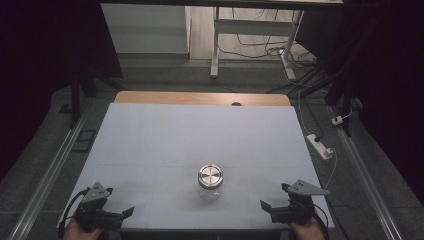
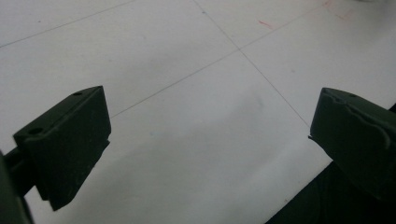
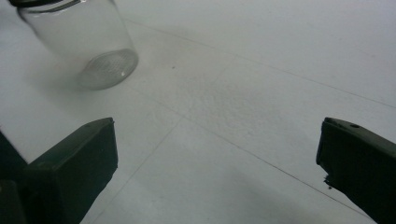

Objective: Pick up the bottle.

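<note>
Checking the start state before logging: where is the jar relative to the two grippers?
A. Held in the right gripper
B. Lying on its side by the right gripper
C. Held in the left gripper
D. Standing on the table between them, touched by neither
D: the jar stands upright with its lid on, on the table, apart from the open left gripper and the open right gripper.

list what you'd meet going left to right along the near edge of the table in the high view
left tool → glass jar with a metal lid → right tool
</note>
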A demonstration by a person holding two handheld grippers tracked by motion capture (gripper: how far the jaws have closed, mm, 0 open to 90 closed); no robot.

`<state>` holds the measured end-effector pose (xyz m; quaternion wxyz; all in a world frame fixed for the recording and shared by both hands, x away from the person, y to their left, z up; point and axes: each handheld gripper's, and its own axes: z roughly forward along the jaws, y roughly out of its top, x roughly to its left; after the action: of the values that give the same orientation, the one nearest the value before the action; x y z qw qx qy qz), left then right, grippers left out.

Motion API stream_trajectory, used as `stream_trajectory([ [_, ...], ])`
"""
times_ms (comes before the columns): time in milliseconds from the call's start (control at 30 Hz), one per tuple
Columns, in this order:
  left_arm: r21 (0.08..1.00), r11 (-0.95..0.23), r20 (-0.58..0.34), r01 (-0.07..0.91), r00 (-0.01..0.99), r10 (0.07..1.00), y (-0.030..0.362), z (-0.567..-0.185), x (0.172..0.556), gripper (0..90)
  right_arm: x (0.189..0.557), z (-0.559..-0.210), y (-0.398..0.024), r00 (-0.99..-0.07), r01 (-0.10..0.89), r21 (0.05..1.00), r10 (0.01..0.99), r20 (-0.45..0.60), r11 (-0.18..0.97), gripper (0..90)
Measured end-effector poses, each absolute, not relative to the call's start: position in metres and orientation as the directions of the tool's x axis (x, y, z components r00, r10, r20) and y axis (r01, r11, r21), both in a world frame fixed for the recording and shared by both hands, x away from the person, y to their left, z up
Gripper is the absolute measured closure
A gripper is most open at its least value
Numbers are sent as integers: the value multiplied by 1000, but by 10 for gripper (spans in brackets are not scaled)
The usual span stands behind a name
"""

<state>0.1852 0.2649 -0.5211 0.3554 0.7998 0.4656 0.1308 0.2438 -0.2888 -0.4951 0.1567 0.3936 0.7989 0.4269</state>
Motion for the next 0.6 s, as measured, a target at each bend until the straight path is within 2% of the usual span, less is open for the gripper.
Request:
stream_trajectory([
  [300,685,-335,-117,647,551,826,263,-521,185,0,245,-495,-290,-648,500,805,754,103,320,0],
  [600,682,-328,-138,654,556,820,264,-521,186,14,244,-495,-287,-659,488,799,748,75,351,0],
])
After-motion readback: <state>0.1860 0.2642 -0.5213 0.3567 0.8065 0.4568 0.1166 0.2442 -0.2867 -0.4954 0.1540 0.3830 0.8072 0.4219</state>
